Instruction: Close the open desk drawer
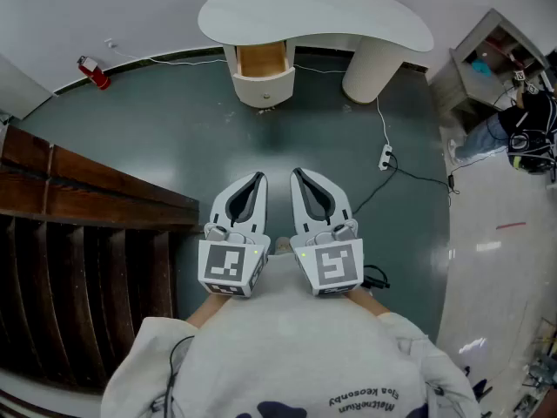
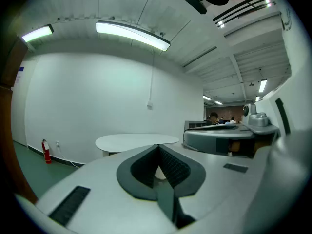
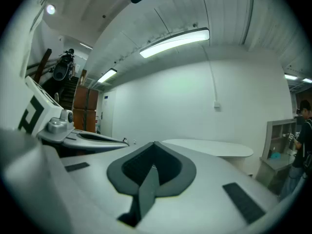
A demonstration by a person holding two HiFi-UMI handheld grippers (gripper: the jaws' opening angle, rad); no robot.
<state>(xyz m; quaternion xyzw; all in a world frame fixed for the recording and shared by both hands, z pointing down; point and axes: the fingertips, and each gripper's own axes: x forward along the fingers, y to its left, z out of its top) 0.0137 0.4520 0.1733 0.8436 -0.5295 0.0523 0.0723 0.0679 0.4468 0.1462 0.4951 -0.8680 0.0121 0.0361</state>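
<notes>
A white kidney-shaped desk (image 1: 331,11) stands against the far wall, and its wooden drawer (image 1: 262,62) is pulled open toward me. My left gripper (image 1: 258,178) and right gripper (image 1: 297,174) are held side by side close to my body, well short of the desk, both shut and empty. In the left gripper view the desk (image 2: 136,141) shows beyond the shut tips of the left gripper (image 2: 158,146). In the right gripper view the desk top (image 3: 209,147) lies beyond the right gripper (image 3: 154,143).
A dark wooden stair rail (image 1: 87,190) runs along the left. A red fire extinguisher (image 1: 92,71) lies by the far wall. A power strip and cable (image 1: 385,157) trail over the green floor to the right. A white shelf unit (image 1: 487,64) and a person (image 1: 522,129) are at far right.
</notes>
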